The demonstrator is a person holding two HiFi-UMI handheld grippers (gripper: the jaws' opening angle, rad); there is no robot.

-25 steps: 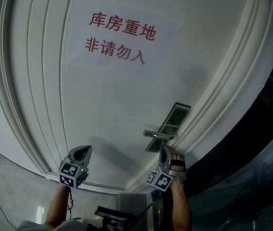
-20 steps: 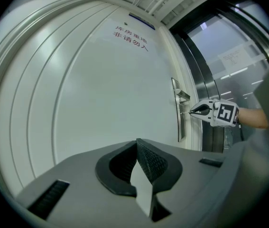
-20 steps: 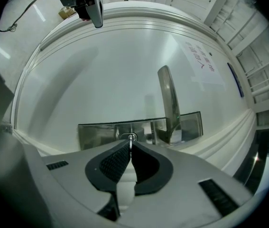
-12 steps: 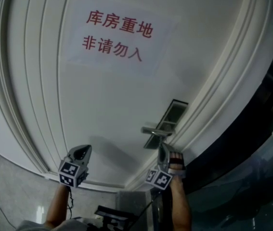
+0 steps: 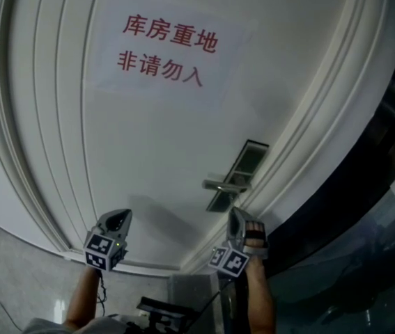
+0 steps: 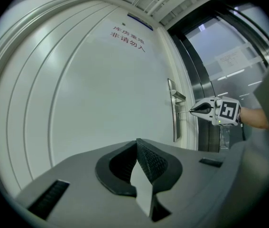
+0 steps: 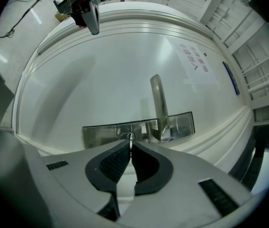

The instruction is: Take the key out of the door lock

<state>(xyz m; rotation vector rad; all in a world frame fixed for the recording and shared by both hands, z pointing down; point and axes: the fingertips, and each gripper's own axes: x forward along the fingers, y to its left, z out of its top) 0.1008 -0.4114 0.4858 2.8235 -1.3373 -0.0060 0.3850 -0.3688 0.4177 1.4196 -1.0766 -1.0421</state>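
The right claw (image 7: 130,148) is clenched on the key (image 7: 130,137) at the lock plate (image 7: 101,132); the left claw (image 6: 137,144) is clenched, empty. Risk: an angled pull may jam or bend the key.

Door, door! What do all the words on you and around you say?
"库房重地": top red line on the white paper sign stuck on the door.
"非请勿入": second red line on that sign.
Blue plate near the door's top: too small to read.
Sheet on the glass beside the door: too blurred to read.
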